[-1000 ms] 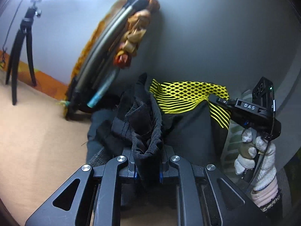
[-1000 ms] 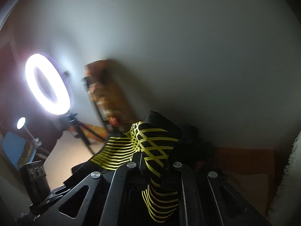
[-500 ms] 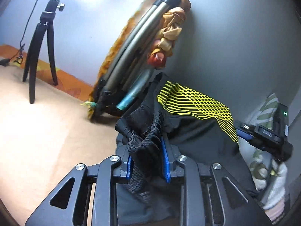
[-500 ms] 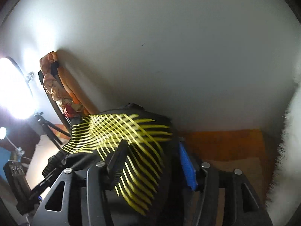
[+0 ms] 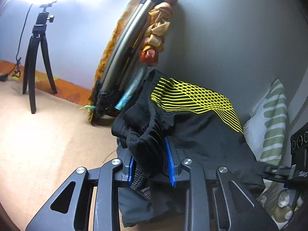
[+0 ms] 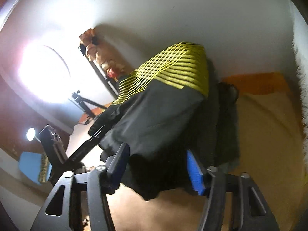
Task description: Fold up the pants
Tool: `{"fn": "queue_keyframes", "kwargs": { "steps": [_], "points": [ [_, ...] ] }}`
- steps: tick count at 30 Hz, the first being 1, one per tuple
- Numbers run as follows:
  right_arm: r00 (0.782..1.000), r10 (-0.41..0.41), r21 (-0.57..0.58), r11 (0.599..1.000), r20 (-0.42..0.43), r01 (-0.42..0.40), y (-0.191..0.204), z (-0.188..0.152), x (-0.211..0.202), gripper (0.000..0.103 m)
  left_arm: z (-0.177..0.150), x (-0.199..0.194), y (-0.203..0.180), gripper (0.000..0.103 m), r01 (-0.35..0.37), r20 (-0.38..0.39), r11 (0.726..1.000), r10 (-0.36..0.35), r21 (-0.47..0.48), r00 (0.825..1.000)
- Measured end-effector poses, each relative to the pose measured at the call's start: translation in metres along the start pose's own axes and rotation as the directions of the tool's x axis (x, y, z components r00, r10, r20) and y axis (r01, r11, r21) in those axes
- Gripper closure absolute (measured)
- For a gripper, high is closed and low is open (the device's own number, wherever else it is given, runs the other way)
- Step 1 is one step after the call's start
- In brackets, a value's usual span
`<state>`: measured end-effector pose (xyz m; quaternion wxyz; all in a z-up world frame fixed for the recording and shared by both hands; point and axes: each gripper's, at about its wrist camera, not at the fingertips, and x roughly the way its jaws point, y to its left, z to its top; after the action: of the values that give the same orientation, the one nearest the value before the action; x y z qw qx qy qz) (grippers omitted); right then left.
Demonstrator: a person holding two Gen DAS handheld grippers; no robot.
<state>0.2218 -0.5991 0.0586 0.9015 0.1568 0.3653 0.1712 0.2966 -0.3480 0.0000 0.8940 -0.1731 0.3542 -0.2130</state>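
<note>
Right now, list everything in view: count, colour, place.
pants: one, black with yellow line pattern, heaped on the tan surface, between both claws
folded frame wrapped in cloth: one, grey and orange, leaning on the wall behind the pants
tripod: one, black, far left under a bright lamp
pillow: one, white with green stripes, right of the pants
tan surface: one, under everything
left claw: one, black with blue pads, bunched waistband between them, jaws opening
right claw: one, black with blue pads, jaws closing around black fabric

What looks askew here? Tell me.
The black pants are bunched rather than flat: the waistband is crumpled between the left gripper's jaws, and the yellow-lined panel humps up unevenly.
</note>
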Motion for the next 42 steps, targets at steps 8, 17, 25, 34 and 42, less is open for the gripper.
{"fn": "queue_keyframes", "kwargs": {
  "steps": [8, 17, 25, 34, 42],
  "points": [
    [0.989, -0.145, -0.076, 0.986, 0.007, 0.145, -0.005, 0.005, 0.009, 0.095, 0.008, -0.003, 0.014, 0.054, -0.066, 0.001, 0.998, 0.066, -0.009, 0.998],
    [0.955, -0.291, -0.106, 0.949, 0.061, 0.296, 0.007, -0.009, -0.010, 0.071, 0.015, -0.033, 0.018, 0.054, -0.078, -0.032, 0.996, 0.080, 0.051, 0.996],
    [0.926, -0.331, -0.090, 0.932, 0.181, 0.351, 0.038, -0.038, -0.053, 0.060, 0.012, -0.072, 0.016, 0.054, -0.051, -0.060, 0.994, 0.056, 0.094, 0.997],
    [0.871, -0.395, -0.068, 0.900, 0.292, 0.430, 0.070, -0.073, -0.098, 0.043, -0.004, -0.118, -0.002, 0.054, -0.018, -0.058, 0.984, 0.029, 0.177, 0.998],
    [0.807, -0.433, -0.090, 0.858, 0.402, 0.506, 0.115, -0.110, -0.131, 0.026, -0.015, -0.162, -0.021, 0.045, 0.022, -0.031, 0.967, -0.015, 0.253, 0.999]
  ]
}}
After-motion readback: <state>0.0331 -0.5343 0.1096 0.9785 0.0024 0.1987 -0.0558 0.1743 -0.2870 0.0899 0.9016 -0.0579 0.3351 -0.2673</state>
